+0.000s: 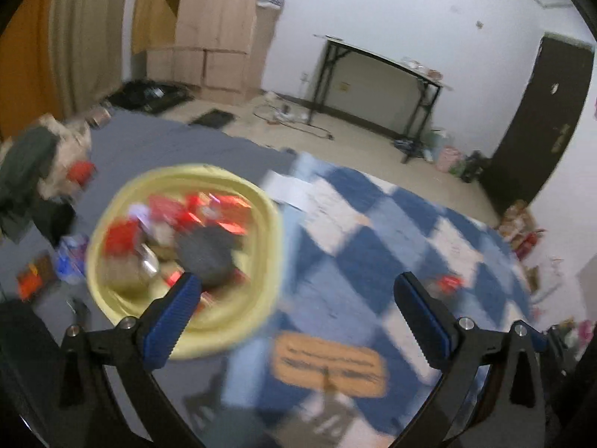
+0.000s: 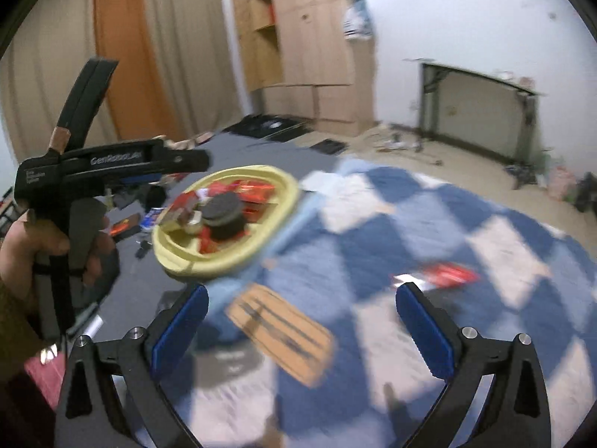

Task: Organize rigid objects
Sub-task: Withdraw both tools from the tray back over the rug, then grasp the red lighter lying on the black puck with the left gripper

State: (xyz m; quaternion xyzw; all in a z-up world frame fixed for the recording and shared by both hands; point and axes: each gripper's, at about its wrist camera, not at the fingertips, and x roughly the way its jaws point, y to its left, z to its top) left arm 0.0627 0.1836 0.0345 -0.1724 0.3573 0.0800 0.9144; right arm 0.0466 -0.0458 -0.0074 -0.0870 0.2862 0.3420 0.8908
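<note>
Seemingly light, stiff and slick, the red packet point(image 2: 444, 275) lies alone on the checked rug, right of the basin point(image 2: 175, 257); pinch its long edges. Both the left gripper point(image 1: 294, 317) and right gripper point(image 2: 302, 328) gape empty.

Dim, flat indoor light; heavy motion blur in both wrist views.
Yellow basin point(image 1: 231, 321) and checked blue rug point(image 1: 391, 246) smear badly; the far white wall point(image 1: 410, 11) stays sharper. Fisheye bends straight lines, with black vignette at the corners. Shadows soft, no glare, slight bluish cast.
</note>
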